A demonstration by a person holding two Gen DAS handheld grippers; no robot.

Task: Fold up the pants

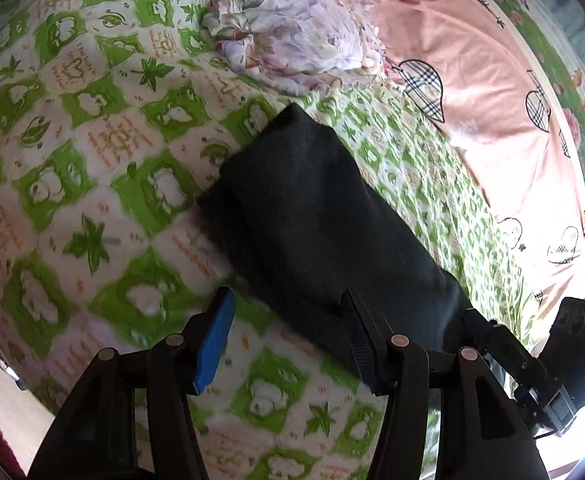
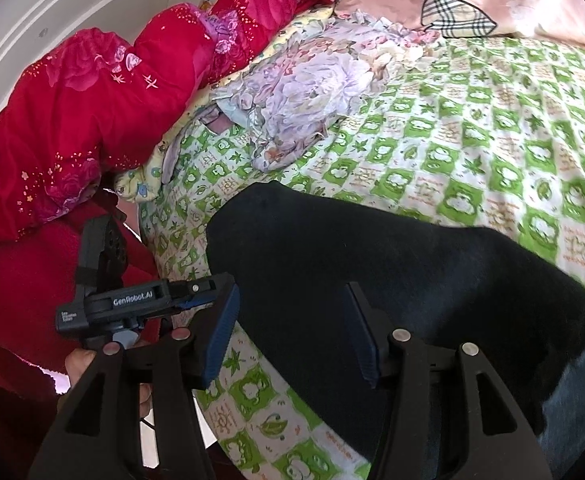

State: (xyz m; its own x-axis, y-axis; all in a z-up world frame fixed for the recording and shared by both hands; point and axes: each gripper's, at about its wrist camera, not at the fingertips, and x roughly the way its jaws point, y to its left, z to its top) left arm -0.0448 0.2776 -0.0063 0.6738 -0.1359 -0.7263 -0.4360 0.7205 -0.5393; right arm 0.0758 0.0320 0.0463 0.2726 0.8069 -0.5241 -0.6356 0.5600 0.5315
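Note:
Black pants (image 1: 304, 216), folded into a long strip, lie on the green-and-white patterned sheet (image 1: 92, 152). My left gripper (image 1: 288, 338) hovers at the strip's near end with its jaws apart. Its blue left pad (image 1: 214, 344) is over bare sheet, and the right finger (image 1: 362, 340) is over the pants' edge. In the right wrist view the pants (image 2: 372, 264) fill the middle. My right gripper (image 2: 292, 332) stands open above their near-left edge, its pads pressing nothing. The left gripper's housing (image 2: 112, 304) and a hand (image 2: 78, 364) show at the left.
A crumpled floral cloth (image 2: 304, 92) lies beyond the pants. A red quilt (image 2: 92, 100) is piled at the far left. A pink sheet with plaid hearts (image 1: 472, 80) covers the bed's right side. Blue denim (image 2: 580, 380) shows at the lower right edge.

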